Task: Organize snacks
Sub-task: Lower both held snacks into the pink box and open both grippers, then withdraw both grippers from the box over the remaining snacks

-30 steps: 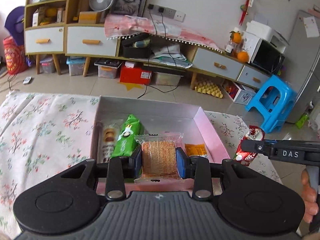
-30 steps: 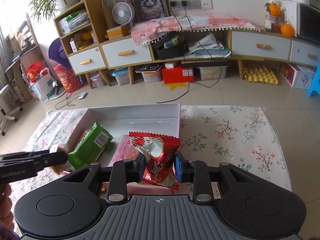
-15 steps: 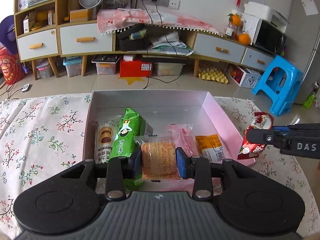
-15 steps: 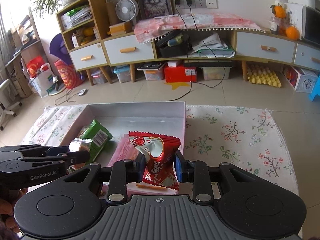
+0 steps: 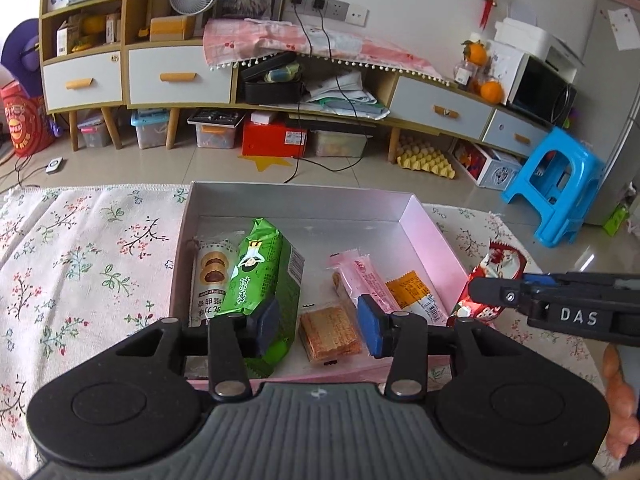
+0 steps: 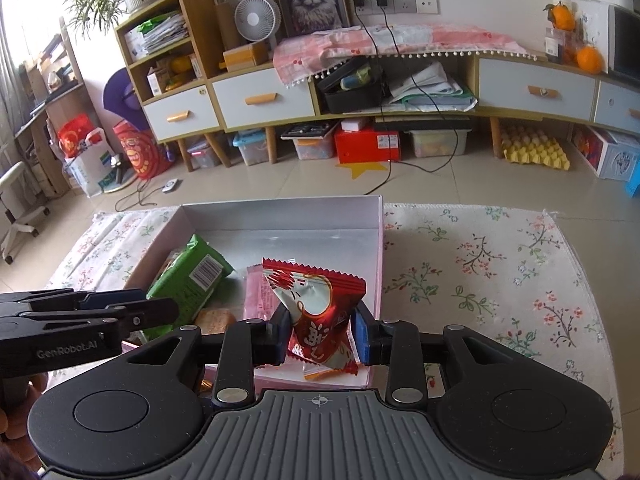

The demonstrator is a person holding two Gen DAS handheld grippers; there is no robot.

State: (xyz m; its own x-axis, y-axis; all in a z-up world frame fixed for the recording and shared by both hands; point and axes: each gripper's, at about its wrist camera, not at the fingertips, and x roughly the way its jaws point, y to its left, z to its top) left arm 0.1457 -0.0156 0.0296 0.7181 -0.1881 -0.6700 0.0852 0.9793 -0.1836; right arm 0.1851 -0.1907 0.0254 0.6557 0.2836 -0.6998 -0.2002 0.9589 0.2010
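A pink open box [image 5: 436,240] sits on the floral tablecloth [image 5: 80,272]. In it lie a green packet [image 5: 260,276], a biscuit roll [image 5: 210,276], a pink packet [image 5: 360,276] and an orange packet [image 5: 416,296]. A clear cracker packet [image 5: 330,332] rests on the box floor between the pads of my left gripper [image 5: 319,329]. Its jaws are opening and the pads stand off the packet. My right gripper [image 6: 321,333] hangs over the box's near right corner [image 6: 378,264]. It grips an upright red snack packet [image 6: 316,312], and its jaws are opening slightly.
The left gripper [image 6: 172,312] reaches in from the left in the right wrist view. Bare tablecloth [image 6: 480,272] spreads right of the box. Beyond the table's far edge are tiled floor, a low cabinet [image 5: 180,76] and a blue stool [image 5: 556,188].
The left gripper's jaws spread and the cracker packet dropped from between its pads onto the box floor. The right gripper's jaws widened a little around the red packet.
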